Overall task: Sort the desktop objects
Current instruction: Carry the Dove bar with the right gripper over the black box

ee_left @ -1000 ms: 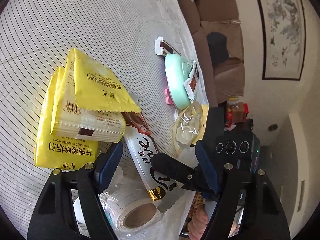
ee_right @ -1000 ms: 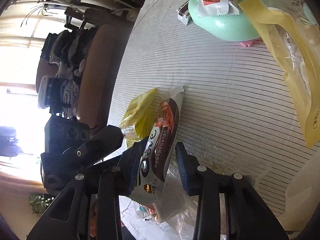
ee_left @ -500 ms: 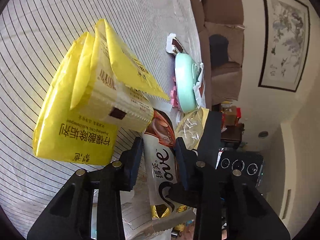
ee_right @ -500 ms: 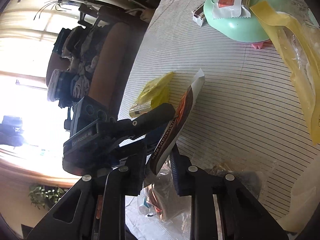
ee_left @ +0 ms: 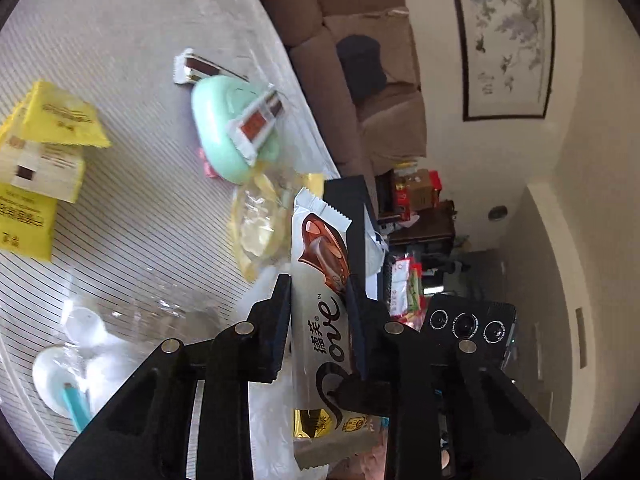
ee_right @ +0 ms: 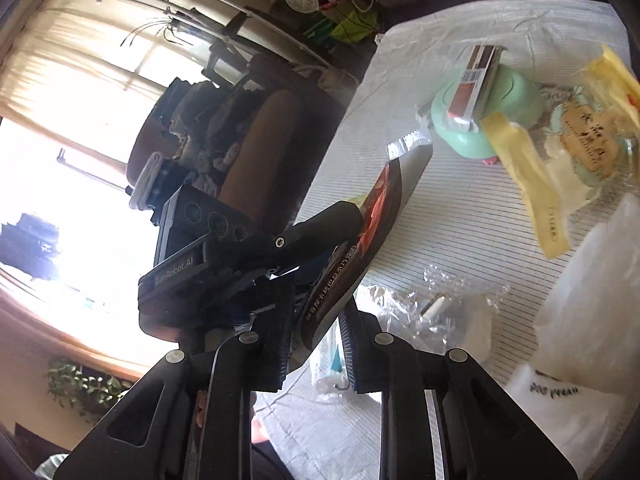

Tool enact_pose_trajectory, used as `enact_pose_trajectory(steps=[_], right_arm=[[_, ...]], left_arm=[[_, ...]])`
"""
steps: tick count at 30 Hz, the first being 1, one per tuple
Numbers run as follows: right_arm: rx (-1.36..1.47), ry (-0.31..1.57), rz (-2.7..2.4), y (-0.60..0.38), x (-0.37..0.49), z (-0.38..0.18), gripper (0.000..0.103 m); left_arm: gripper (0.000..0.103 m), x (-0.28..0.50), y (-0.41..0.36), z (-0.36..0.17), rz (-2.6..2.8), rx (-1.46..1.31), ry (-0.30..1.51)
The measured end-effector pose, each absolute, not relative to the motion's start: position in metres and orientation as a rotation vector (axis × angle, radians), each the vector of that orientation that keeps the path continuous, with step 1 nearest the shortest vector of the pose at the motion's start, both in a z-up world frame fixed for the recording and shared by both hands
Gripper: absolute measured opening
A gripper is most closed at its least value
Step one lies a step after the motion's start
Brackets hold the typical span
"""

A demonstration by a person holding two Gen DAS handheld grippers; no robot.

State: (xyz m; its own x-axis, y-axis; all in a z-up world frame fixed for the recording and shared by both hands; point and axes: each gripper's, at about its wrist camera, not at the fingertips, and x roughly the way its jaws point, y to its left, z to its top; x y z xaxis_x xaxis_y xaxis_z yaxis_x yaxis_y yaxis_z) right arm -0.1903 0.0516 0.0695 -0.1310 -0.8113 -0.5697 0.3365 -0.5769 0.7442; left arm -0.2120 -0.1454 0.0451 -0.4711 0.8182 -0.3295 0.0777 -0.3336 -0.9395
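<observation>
Both grippers hold one white and brown Dove chocolate bar [ee_left: 320, 308], lifted off the striped tablecloth [ee_left: 132, 216]. My left gripper [ee_left: 320, 296] is shut on its middle. My right gripper [ee_right: 316, 320] is shut on its lower end; the bar [ee_right: 384, 216] shows edge-on there. The right gripper's body crosses the left wrist view, and the left gripper's body crosses the right wrist view. A mint-green bowl [ee_left: 220, 140] holds another wrapped bar [ee_left: 256, 120]; the bowl also shows in the right wrist view [ee_right: 492, 124].
Yellow packets [ee_left: 40, 160] lie at the left. A clear and yellow snack bag [ee_left: 260, 224] lies beside the bowl. Crumpled clear plastic [ee_right: 440, 300] and white bags [ee_right: 588, 300] lie near me. A brown sofa [ee_left: 372, 80] stands beyond the table edge.
The Dove bar has come up off the cloth between both grippers, away from the yellow packets. The left gripper closed on it, then swung right; the packets stay on the table.
</observation>
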Motion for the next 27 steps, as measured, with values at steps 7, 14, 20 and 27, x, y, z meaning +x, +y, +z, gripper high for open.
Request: enact_pose_trajectory(steps=[7, 14, 20, 27], right_arm=[[1.283, -0.678, -1.934, 0.172, -0.186, 0.108, 0.021], [1.332, -0.6, -2.052, 0.283, -0.201, 0.119, 0.022], [1.441, -0.566, -2.046, 0.342, -0.229, 0.077, 0.022], [1.608, -0.435, -1.995, 0.355, -0.246, 0.033, 0.02]], left_arm=[[0.023, -0.25, -0.021, 0.102, 1.819, -1.269, -1.127], [0.025, -0.286, 0.111, 0.115, 1.804, -1.38, -0.962], [0.023, -0.298, 0.167, 0.091, 1.84, -1.513, -0.829], [0.015, -0.295, 0.189, 0.081, 1.904, -1.592, -0.666]])
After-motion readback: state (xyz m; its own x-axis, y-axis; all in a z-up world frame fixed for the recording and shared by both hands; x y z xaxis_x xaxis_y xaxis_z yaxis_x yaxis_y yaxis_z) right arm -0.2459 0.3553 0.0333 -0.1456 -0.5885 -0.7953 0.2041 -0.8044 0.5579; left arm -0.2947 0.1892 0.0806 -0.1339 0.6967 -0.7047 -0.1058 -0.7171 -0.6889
